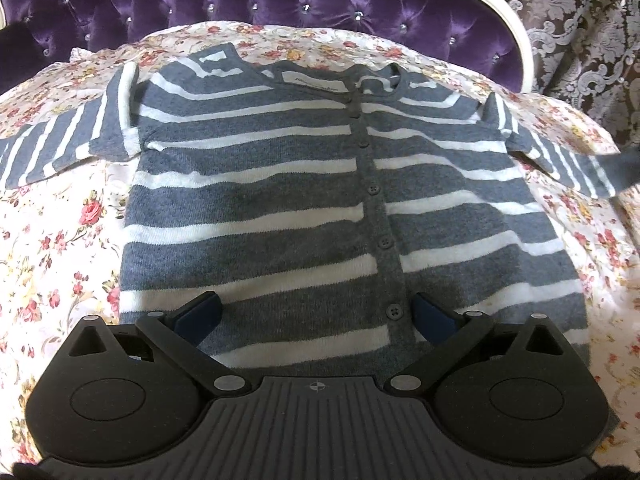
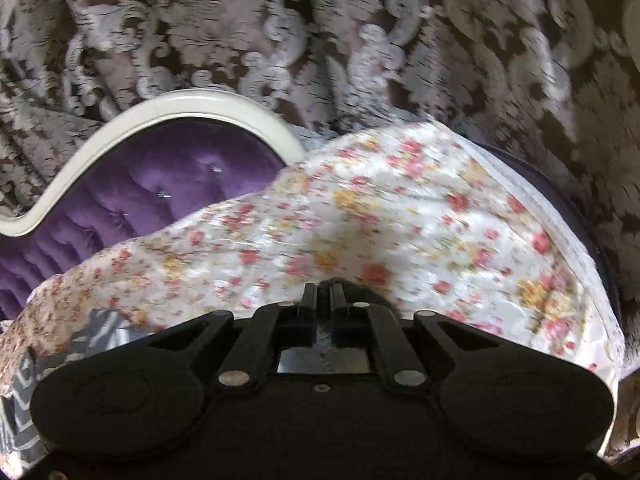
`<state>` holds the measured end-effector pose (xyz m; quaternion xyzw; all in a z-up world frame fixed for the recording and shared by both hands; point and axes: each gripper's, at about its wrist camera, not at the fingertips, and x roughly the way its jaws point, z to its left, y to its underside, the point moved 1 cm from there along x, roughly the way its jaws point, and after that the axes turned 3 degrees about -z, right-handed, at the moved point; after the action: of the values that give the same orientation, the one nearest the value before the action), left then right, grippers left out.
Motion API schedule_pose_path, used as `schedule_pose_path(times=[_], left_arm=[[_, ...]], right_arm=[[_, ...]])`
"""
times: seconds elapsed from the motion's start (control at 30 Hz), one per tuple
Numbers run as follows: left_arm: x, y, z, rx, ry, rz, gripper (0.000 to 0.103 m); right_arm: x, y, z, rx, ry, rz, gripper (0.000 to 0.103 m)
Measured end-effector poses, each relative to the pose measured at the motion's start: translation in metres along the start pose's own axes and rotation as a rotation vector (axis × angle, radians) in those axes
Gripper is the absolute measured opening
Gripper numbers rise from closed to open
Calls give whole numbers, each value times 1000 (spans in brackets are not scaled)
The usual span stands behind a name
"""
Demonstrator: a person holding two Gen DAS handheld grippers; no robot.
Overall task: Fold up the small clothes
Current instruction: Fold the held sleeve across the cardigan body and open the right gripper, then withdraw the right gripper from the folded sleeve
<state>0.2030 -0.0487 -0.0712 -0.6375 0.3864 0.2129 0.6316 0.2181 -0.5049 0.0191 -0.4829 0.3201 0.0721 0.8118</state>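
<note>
A grey and white striped cardigan (image 1: 280, 200) lies buttoned and flat on the floral sheet, collar at the far side. My left gripper (image 1: 318, 314) hovers open over its lower hem, blue pads wide apart and nothing between them. The cardigan's left sleeve (image 1: 68, 140) lies spread out. The end of its right sleeve (image 1: 580, 168) is blurred at the picture's edge. In the right wrist view my right gripper (image 2: 323, 290) is shut, and a tuft of grey knit (image 2: 372, 294) pokes out just past its fingertips. Striped fabric (image 2: 100, 330) trails at lower left.
The floral sheet (image 1: 60, 260) covers a bed with a purple tufted headboard (image 1: 320, 4) in a cream frame. A brown and silver patterned curtain (image 2: 360, 40) hangs behind and to the right. The bed's right edge (image 2: 560, 208) drops off close to the right gripper.
</note>
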Motion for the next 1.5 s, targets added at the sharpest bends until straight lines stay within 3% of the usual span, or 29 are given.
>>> schedule_pose_path(times=[0.2,0.43,0.63,0.87,1.07,1.2,1.33,1.5], left_arm=[[-12,-7,15,21,40,-30,102],[-21,-14,43,6,36,-73,102],[-20,-12,67,-50,33,-65,102],[-13,-8,84,-110,33,-23,102],[-15,-8,82,-103,39,-28,102],[-14,-3,79,-93,43,-16,102],[-9,-1,77,-82,48,-2,102],[-5,2,69,-40,20,-4,102]], right_arm=[[-12,-17,84,-95,-98,-23,10],[-11,-8,220,-211,-339,5,10],[15,39,324,-292,-532,119,10],[54,127,394,-415,-601,260,10],[71,174,403,-428,-675,332,22],[61,165,375,-412,-682,269,50],[61,138,325,-330,-591,195,50],[72,104,243,-233,-363,117,50]])
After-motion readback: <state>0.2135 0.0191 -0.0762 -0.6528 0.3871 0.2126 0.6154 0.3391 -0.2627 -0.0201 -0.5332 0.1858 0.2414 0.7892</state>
